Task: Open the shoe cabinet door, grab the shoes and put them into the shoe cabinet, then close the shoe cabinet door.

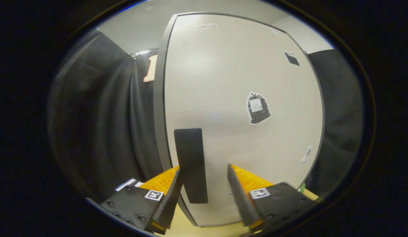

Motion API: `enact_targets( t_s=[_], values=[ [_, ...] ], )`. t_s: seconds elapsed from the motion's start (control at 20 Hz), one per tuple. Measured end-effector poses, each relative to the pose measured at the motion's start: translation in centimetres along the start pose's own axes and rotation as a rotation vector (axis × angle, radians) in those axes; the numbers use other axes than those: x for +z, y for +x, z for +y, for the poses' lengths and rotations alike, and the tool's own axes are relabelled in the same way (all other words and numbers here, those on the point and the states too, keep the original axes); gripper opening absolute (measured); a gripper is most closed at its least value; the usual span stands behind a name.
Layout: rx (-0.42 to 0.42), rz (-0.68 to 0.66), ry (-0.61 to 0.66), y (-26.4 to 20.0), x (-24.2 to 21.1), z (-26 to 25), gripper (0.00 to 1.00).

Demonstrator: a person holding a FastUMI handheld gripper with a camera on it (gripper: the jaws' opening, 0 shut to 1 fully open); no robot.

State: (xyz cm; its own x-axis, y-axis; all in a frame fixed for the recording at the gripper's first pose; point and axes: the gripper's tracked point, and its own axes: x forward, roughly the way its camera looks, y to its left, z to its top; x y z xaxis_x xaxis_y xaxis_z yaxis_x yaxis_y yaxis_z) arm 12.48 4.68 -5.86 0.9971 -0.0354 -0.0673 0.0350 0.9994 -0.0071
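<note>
I hold the gripper (204, 184) released around the dark handle (190, 164) near the closed cabinet door (243, 82)'s left edge; next, clamp and pull.

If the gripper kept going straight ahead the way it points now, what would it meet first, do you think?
Most likely the black handle on the shoe cabinet door: it stands between the open gripper fingers, near the left one. Depth is hard to judge; the door panel lies just behind.

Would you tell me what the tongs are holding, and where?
Nothing: the tongs are open around the black rectangular handle of the white cabinet door.
</note>
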Motion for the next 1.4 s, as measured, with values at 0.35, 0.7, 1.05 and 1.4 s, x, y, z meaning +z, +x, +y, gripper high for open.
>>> enact_targets(
  t_s=[0.35,0.7,1.05,1.4],
  values=[
    [0.016,-0.004,-0.030,0.0,-0.1,1.3,0.31],
    [0.021,0.003,-0.041,-0.5,-0.3,1.1,0.08],
    [0.081,0.019,-0.026,-4.7,-0.4,0.2,0.08],
    [0.221,0.043,-0.035,-11.0,-0.6,-2.7,0.08]
  ],
)
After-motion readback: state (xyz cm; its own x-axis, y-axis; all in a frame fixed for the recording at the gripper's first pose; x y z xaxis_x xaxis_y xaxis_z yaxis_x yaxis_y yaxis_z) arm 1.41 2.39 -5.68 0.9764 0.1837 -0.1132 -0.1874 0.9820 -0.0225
